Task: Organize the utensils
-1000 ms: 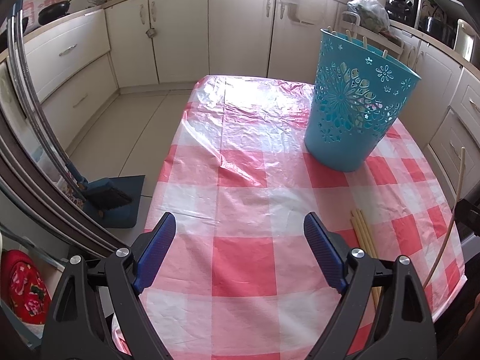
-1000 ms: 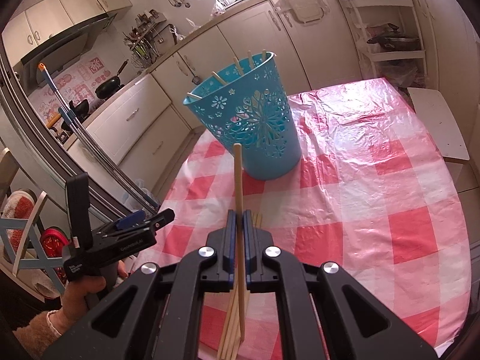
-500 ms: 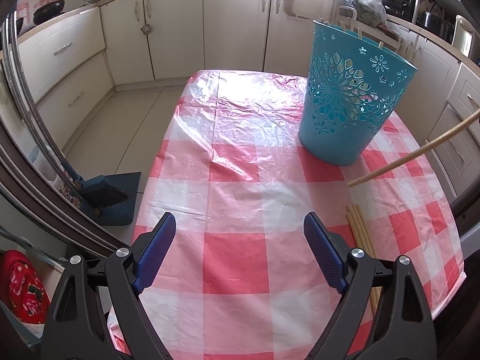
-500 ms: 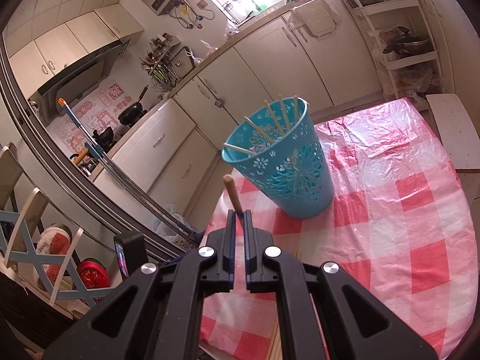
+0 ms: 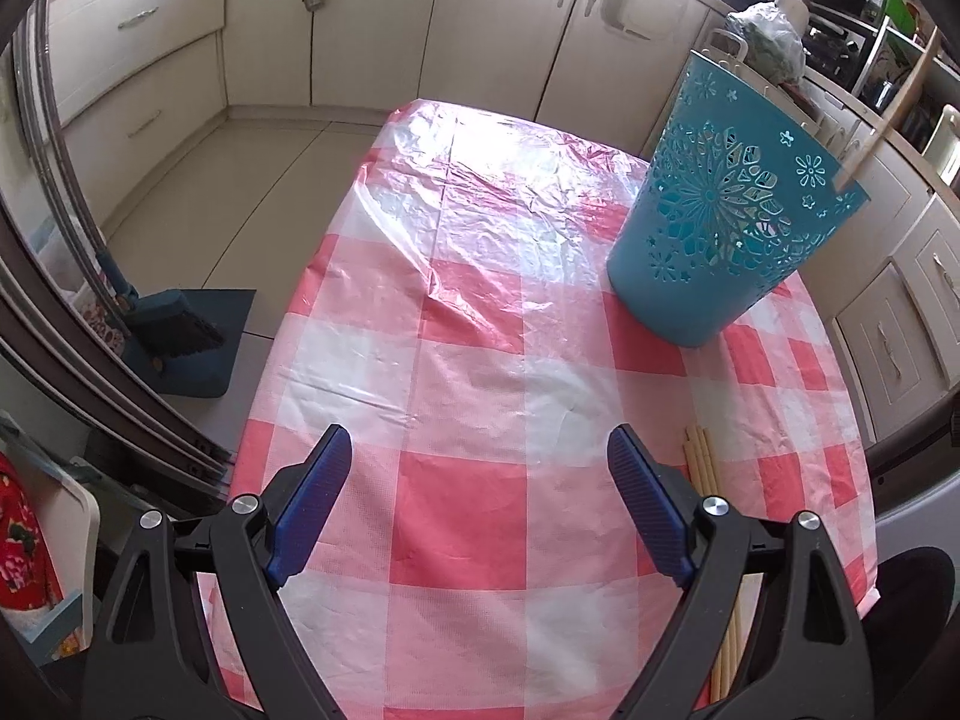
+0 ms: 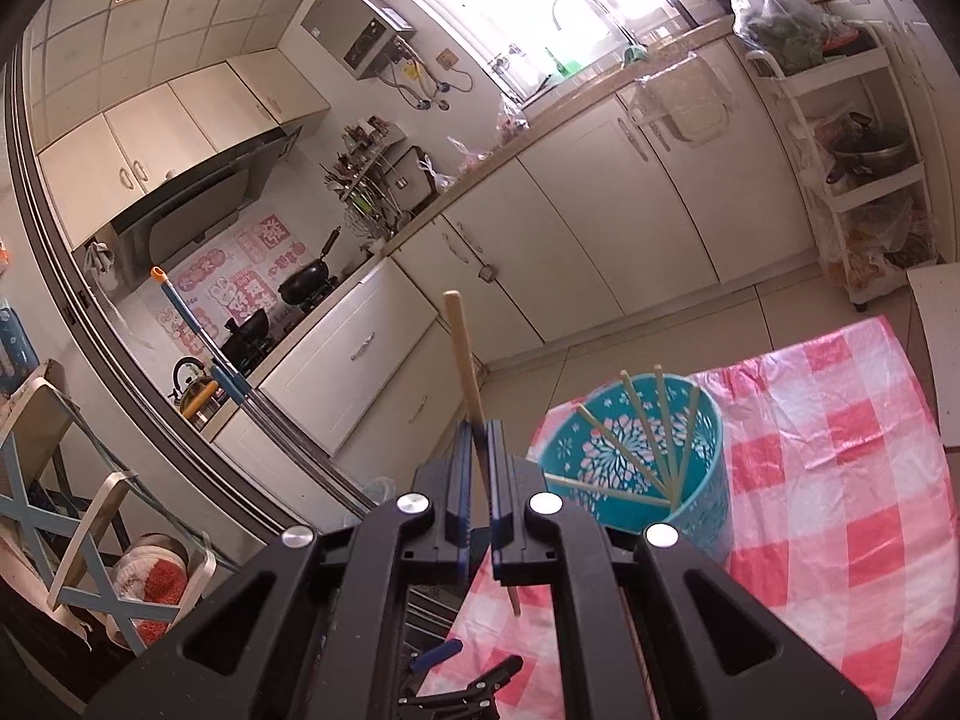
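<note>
In the left wrist view a broom [image 5: 174, 330] stands on a blue mat on the floor at the left edge. The bench [image 5: 468, 312], under a pink-and-white checked cover, fills the middle. At the bottom the left gripper [image 5: 480, 480] hovers above the cover with its blue fingers [image 5: 312, 492] wide apart and nothing between them. Just right of the right finger, a bundle of chopsticks [image 5: 702, 462] lies flat on the cover near the lower right, partly hidden behind the gripper. At upper right the blue basket [image 5: 720, 228] stands upright on the bench, and one chopstick [image 5: 882, 114] slants in the air above its rim, tip close to the rim's right edge.

In the right wrist view kitchen cabinets and a stove with a black pan [image 6: 306, 285] fill the left and middle. At centre bottom the right gripper [image 6: 478, 450] has its fingers together, clamped on the single chopstick [image 6: 462, 348], which sticks up past them and out below. To the right and lower in the frame, the basket [image 6: 696, 516] stands on the checked bench [image 6: 840, 480] with several chopsticks leaning inside it, fanned against its wall.
</note>
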Demonstrator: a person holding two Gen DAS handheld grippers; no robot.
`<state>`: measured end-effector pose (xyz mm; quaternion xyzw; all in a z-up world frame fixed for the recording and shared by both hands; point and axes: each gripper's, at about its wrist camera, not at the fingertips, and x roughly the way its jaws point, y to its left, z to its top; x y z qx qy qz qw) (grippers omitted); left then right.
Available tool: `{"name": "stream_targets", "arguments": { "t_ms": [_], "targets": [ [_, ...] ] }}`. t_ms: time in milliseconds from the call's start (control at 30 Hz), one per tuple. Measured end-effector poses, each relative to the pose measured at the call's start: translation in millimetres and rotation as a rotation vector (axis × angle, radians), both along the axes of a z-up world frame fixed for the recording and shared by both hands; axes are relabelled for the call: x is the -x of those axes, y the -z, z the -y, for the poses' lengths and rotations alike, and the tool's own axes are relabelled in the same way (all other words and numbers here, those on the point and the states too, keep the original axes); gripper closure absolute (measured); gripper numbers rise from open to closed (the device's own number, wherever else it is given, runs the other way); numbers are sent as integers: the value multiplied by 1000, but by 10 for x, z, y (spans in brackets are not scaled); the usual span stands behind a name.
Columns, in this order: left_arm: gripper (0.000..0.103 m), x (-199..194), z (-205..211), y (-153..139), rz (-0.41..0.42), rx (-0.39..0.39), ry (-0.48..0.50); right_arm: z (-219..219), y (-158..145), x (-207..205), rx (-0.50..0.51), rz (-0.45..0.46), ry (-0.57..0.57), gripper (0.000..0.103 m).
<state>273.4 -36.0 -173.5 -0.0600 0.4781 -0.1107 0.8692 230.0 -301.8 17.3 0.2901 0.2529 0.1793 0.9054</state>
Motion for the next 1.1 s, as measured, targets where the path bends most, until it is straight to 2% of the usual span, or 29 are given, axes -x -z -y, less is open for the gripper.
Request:
{"name": "stream_targets", "arguments": {
  "t_ms": [133,200,333,533,633,800,900,967,1100],
  "targets": [
    [20,-29,24,17,-15,20,0,57,-263,-134,16,55,18,97],
    [20,-32,45,7,-10,17,6,59,-359,-203,55,79,32,97],
    [20,-30,64,-16,1,6,9,-2,-294,-342,138,60,53,97],
    [20,-32,97,-55,24,-17,9,-29,287,-623,222,-105,61,98],
    [20,-18,109,-60,31,-30,15,19,522,-639,211,-182,75,97],
    [20,-29,82,-46,26,-28,6,-7,569,-324,218,-169,76,97],
    [20,-24,71,-47,29,-34,2,-107,658,-60,270,-175,45,96],
    [20,-13,65,-49,33,-40,1,-218,884,101,323,-236,-1,96],
    [20,9,64,-39,35,-54,-1,-455,1549,394,441,-400,-89,96]
  ]
}}
